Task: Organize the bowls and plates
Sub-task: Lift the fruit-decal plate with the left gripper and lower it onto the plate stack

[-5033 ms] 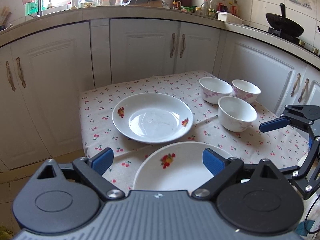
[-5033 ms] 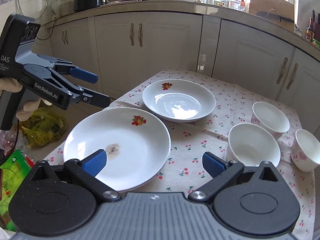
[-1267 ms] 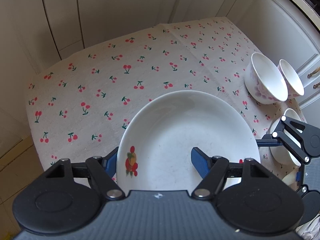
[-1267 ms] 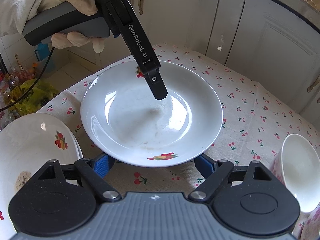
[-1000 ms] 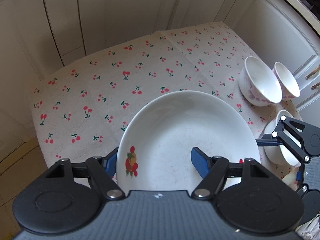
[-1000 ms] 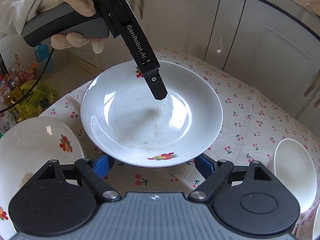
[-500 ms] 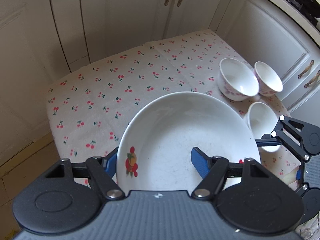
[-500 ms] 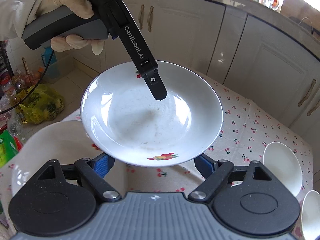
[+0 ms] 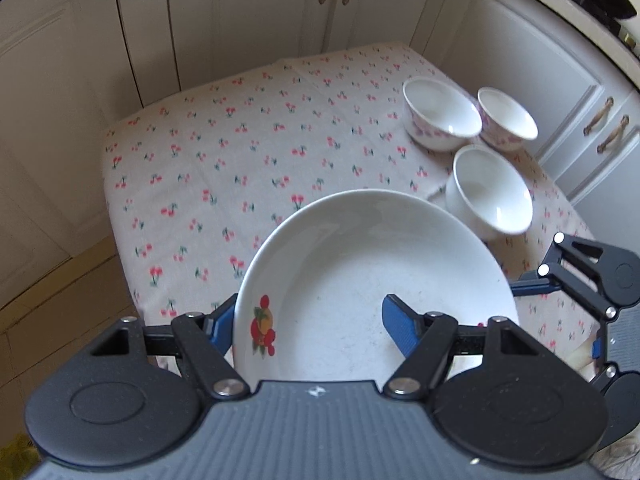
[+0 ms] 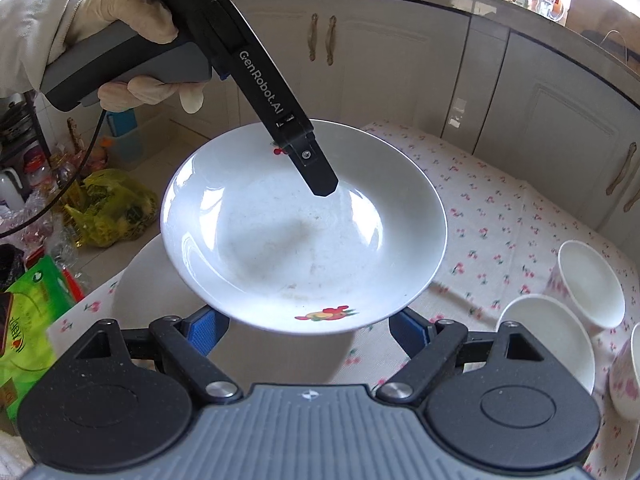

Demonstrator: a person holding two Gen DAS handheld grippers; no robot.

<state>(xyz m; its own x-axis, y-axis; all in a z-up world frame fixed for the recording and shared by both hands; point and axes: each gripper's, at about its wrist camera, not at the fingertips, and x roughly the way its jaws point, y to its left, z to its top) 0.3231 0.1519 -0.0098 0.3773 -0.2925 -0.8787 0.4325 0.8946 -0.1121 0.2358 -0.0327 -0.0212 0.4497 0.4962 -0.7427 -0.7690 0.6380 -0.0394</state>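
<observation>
Cream panelled kitchen cabinets [image 9: 256, 20] are backing a small table under a cherry-printed beige cloth [image 9: 240, 152].

The white shallow ceramic plate with red fruit decals [image 9: 360, 280] is hanging in the air above the cloth's near edge, tilted. The left gripper [image 9: 310, 316] is clamping its wall: one blue pad is sitting inside the dish and the other outside the rim, beside the decal. A person's hand in a pale glove [image 10: 132, 12] is holding that tool.

The right gripper [image 10: 308, 330] is standing with its jaws apart, both blue pads lying under the plate's rim. I cannot tell whether they are touching it.

A second white plate [image 10: 152, 280] is lying on the cloth, mostly hidden beneath the raised one.

Three white ceramic bowls [image 9: 492, 196] are sitting upright together at the table's far right side, two with pink flower print outside.
</observation>
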